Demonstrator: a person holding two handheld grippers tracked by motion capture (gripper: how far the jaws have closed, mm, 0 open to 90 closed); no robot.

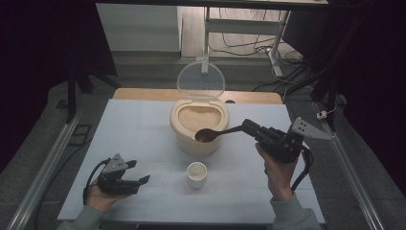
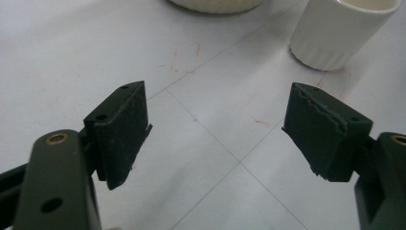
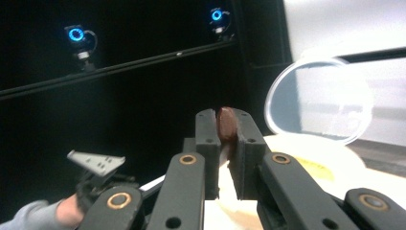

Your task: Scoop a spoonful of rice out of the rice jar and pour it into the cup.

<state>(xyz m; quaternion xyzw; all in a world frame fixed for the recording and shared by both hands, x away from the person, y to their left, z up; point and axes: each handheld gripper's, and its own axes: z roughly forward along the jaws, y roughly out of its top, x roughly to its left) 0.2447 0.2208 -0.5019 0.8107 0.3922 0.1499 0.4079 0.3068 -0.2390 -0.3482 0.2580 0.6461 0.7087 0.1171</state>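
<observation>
**Spoon held over the rice container, left gripper idle near the front-left corner**

The right gripper [image 1: 250, 127] has its jaws pressed together on the handle of a dark wooden spoon [image 1: 215, 133]. In the right gripper view the handle's end [image 3: 226, 122] sits pinched between the two black pads. A hand [image 1: 276, 173] carries this gripper above the right half of the tabletop [image 1: 143, 139], pointing left toward the middle. The spoon's bowl hangs at the front rim of the cream rice container [image 1: 199, 125]; whether it touches the rim or carries any rice is hard to tell from the high view.

The container stands a little behind the tabletop's centre, closer to the far edge than to the near one. It is filled with pale rice, and its clear round lid [image 1: 200, 80] stands up open at the back. A small white cup [image 1: 197, 174] sits just in front of the container, apart from it and nearer the front edge, with bare surface all round it.

The left gripper [image 1: 136, 183] rests low near the front-left corner, held by the other hand [image 1: 98, 196]. Its jaws stand spread with nothing between them; the left gripper view shows bare tabletop in the gap, with the cup [image 2: 342, 31] off beyond the right-hand jaw. Open surface lies between this gripper and the cup, and the whole left side up to the far-left corner is free.
</observation>
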